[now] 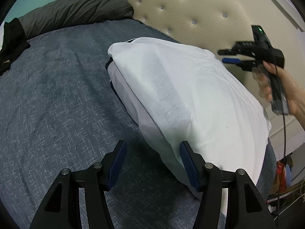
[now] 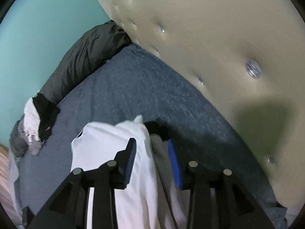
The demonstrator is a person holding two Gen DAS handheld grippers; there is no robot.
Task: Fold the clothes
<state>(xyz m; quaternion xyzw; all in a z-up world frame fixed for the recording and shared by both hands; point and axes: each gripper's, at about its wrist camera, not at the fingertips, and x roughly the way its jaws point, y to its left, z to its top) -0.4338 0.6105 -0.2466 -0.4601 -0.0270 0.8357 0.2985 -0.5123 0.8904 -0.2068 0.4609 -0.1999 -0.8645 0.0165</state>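
The white shirt (image 1: 183, 99) lies folded on the blue bedspread (image 1: 57, 99), filling the left view from 12 to 4 o'clock below the headboard (image 1: 190, 9). The left gripper (image 1: 152, 164) hangs with jaws apart, empty, its right pad just beside the shirt's near edge. At 2 o'clock the right gripper (image 1: 228, 56) is held above the shirt; its own view (image 2: 152, 162) shows jaws apart over the shirt (image 2: 106, 145), gripping nothing. A dark pillow (image 1: 76, 9) sits at 11 o'clock.

Blue bed (image 1: 57, 99): white garment (image 1: 181, 95), dark pillow (image 1: 76, 9).
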